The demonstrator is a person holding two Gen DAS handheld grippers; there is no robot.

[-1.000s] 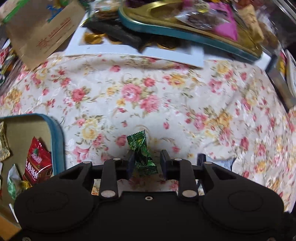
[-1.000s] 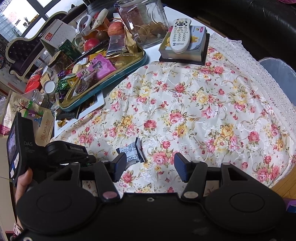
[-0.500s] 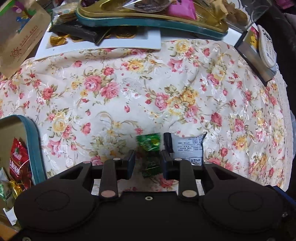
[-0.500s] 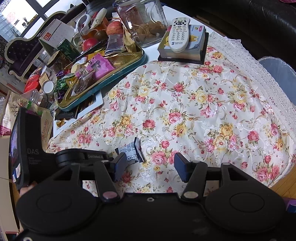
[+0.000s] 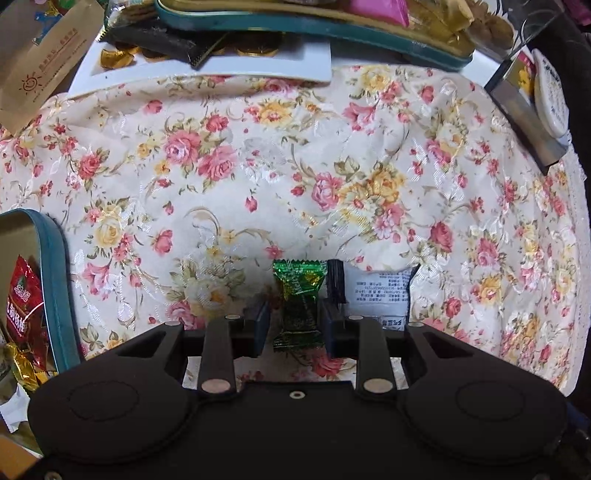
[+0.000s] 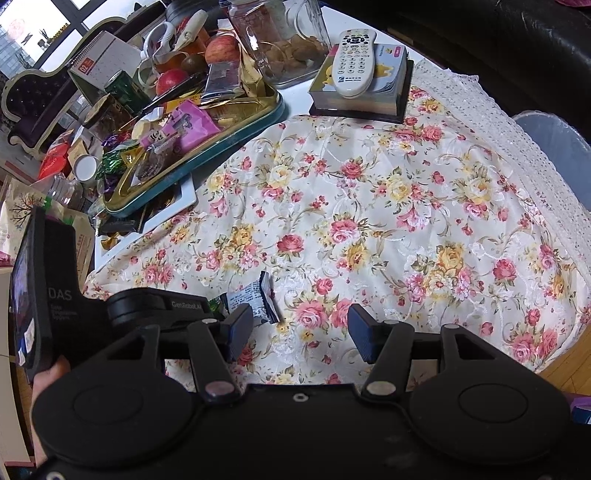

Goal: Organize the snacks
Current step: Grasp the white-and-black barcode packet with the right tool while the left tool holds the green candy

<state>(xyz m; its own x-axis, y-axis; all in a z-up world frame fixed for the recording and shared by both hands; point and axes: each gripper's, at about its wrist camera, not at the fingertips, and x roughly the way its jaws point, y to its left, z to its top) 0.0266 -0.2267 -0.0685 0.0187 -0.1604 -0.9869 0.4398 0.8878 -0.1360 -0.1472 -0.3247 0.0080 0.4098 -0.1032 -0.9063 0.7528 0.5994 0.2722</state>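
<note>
The green candy [image 5: 300, 302] lies on the flowery cloth [image 5: 332, 177] with its long side pointing away between the left gripper [image 5: 295, 328] fingers, which point straight down, have just been closing and do not press it, while the right gripper [image 6: 300, 332] tilts down, spread and empty.

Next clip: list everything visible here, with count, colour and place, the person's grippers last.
green candy: one, green foil, between the left gripper's jaws
snack packet: one, white with black ends, beside the candy
tablecloth: one, cream floral, spread across the middle
tray: one, gold with teal rim, far side, heaped full
tin: one, teal-edged, left edge, holding a red packet
remote control: one, white, atop a book
apples: two, red, behind the tray
glass jar: one, clear, far side
left gripper: one, black, jaws just closing, not pressing the candy
right gripper: one, black, open, empty
</note>
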